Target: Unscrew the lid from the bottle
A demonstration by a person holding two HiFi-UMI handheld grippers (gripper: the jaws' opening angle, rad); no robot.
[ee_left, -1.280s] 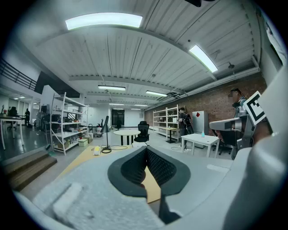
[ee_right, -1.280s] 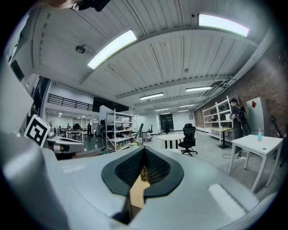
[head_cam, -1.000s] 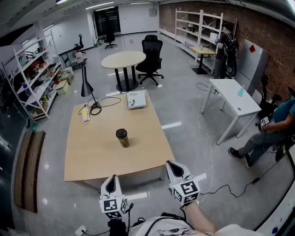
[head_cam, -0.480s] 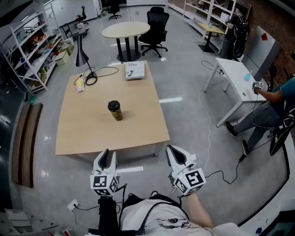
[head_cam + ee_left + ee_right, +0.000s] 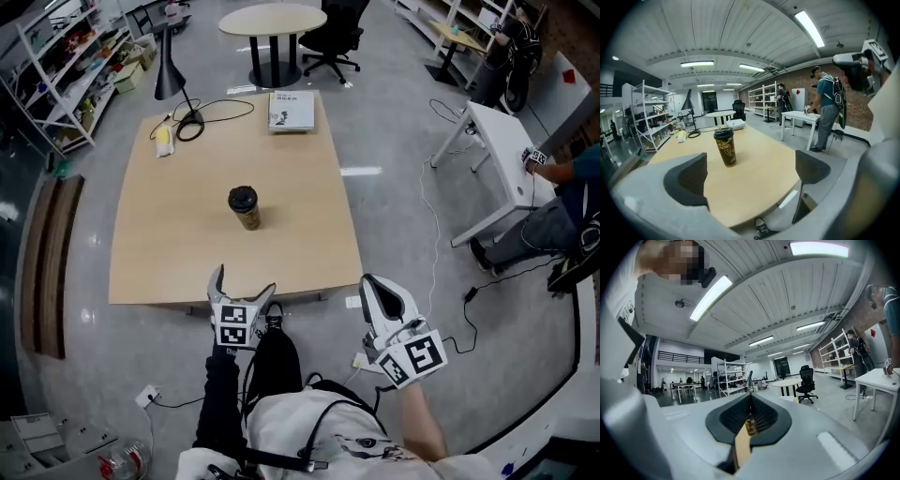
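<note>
Fingers (image 5: 689, 180) of my left gripper (image 5: 242, 291) are spreading apart, wide and released, with nothing between them. In the left gripper view they frame bare desk, and the bottle stands well beyond their tips. Those of my right gripper (image 5: 375, 289) are clenched together on nothing, as the right gripper view shows. The left gripper hangs at the near edge of the light wooden desk (image 5: 159, 244). The right one sits off that edge to the right, over grey floor.

The dark brown bottle with gold pattern (image 5: 247, 214) stands upright near the middle of the desk, its black round lid (image 5: 242, 198) on top, apart from both grippers. At the far side lie a white book (image 5: 292, 110), a looped black cable (image 5: 202, 120) and a black lamp (image 5: 169, 80).
</note>
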